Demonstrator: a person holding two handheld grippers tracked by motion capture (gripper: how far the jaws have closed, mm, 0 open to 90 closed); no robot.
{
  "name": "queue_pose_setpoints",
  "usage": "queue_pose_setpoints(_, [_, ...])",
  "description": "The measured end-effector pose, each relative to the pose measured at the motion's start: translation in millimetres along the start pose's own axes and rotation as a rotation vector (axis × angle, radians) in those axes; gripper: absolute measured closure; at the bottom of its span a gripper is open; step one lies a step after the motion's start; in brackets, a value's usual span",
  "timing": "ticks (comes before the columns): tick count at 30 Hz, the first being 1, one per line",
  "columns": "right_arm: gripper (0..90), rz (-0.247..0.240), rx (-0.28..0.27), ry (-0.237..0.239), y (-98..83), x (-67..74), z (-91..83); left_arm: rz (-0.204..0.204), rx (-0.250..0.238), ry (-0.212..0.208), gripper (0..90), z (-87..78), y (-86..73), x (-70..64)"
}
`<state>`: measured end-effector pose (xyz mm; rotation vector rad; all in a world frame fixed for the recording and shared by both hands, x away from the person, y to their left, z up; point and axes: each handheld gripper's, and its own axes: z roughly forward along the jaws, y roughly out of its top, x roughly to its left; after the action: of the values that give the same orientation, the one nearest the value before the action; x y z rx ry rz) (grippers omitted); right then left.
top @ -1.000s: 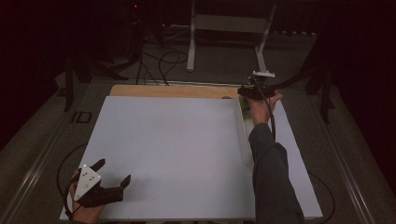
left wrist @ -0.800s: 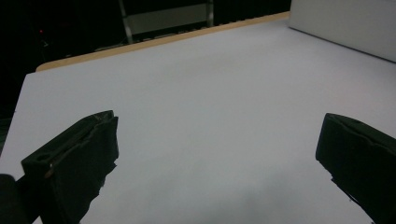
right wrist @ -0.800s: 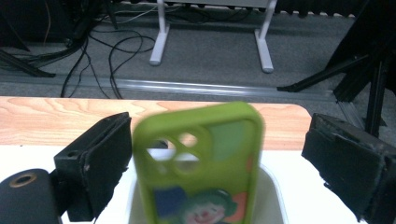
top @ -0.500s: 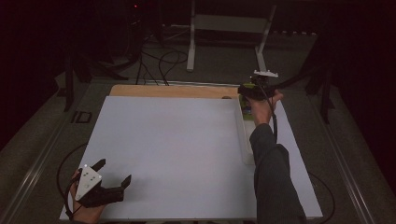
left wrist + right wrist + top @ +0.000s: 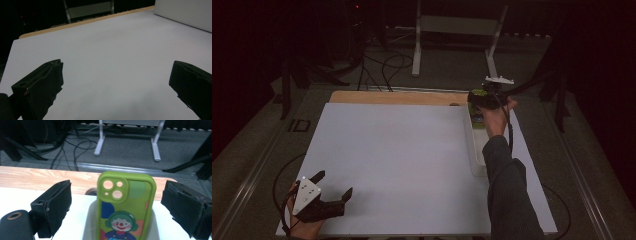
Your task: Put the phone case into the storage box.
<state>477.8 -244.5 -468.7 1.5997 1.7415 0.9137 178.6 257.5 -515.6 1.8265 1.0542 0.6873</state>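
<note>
Item: green phone case (image 5: 125,207) with a clown print, standing in the far end of the long white tray (image 5: 476,150) at the table's far right, camera cut-outs uppermost, long axis running away from my right gripper (image 5: 120,205). It sits between that gripper's jaws, which stand wide apart on either side and clear of it, so I judge closing them across its short width is the move to come. My left gripper (image 5: 334,192), jaws likewise spread and holding nothing, rests at the near left corner of the white tabletop (image 5: 402,165), well apart from the case and much the farther hand.
</note>
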Motion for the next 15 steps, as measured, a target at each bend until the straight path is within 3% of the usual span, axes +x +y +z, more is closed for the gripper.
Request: queue_pose_setpoints(15, [9.4, -0.015, -0.021, 0.056, -10.8, -13.1, -24.7, 0.003, 0.003, -0.002, 0.0, 0.9, -0.1, -0.7])
